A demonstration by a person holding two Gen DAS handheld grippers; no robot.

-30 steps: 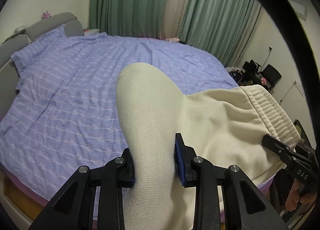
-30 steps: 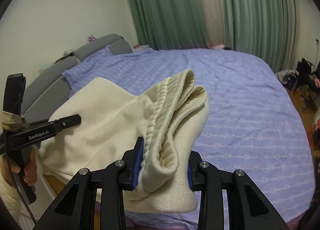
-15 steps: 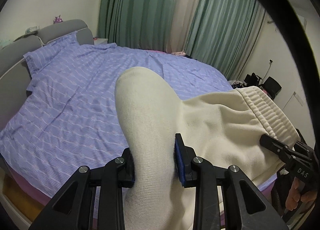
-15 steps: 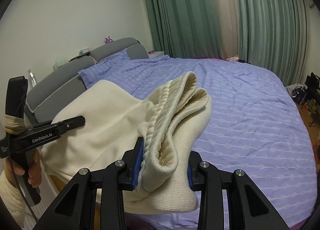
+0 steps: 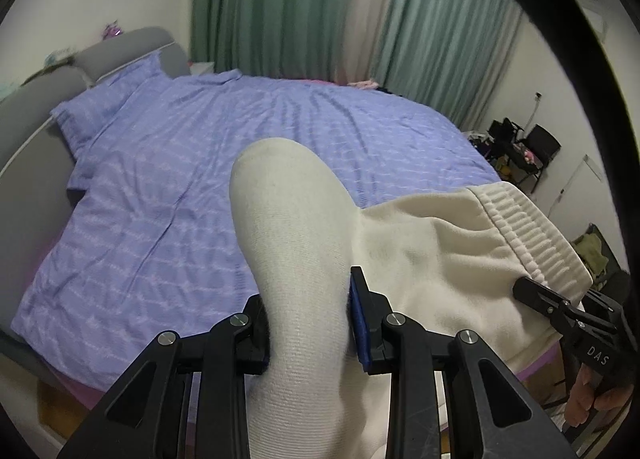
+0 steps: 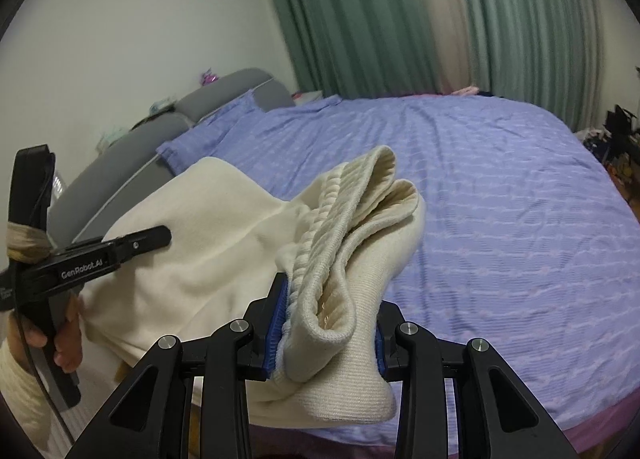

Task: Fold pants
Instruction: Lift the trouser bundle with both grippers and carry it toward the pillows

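Gripping a fold of the cream pants (image 5: 420, 255), the left gripper (image 5: 308, 323) is clamped on the fabric. The right gripper (image 6: 326, 323) is clamped on the ribbed waistband (image 6: 340, 219). Pants hang between both, above the near edge of the purple bed (image 5: 180, 187); green curtains (image 5: 272, 7) behind.

Bed (image 5: 200, 187) — lavender striped cover (image 6: 500, 195).

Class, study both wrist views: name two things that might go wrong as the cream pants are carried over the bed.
1. The right hand-held gripper pinches several bunched waistband layers of the pants; one might slip free.
2. The left hand-held gripper holds only a narrow fold, so the fabric may land creased on the bed.
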